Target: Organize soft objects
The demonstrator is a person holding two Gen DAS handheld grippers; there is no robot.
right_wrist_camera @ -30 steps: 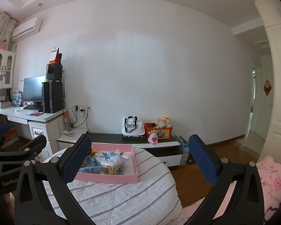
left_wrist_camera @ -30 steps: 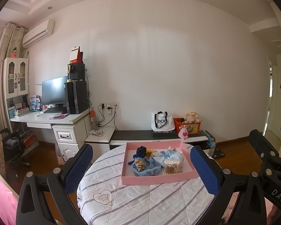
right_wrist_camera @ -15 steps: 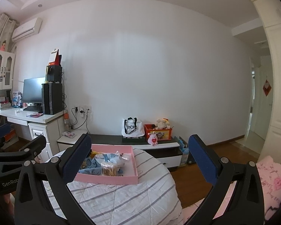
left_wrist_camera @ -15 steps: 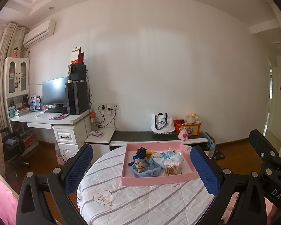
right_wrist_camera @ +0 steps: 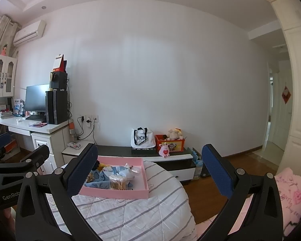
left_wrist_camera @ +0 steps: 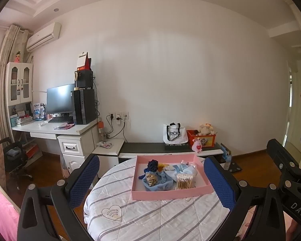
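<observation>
Soft even daylight, sharp focus, strong fisheye bending, dark corners.

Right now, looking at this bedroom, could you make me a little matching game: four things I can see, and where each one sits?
Things:
1. clear tub of cotton swabs
2. white tote bag with black handles
3. black computer monitor
4. white air conditioner

Places:
A. high on the wall
B. on the white desk
C. inside the shallow pink tray
D. on the low dark bench by the wall

Pairs: 1-C, 2-D, 3-B, 4-A
</observation>
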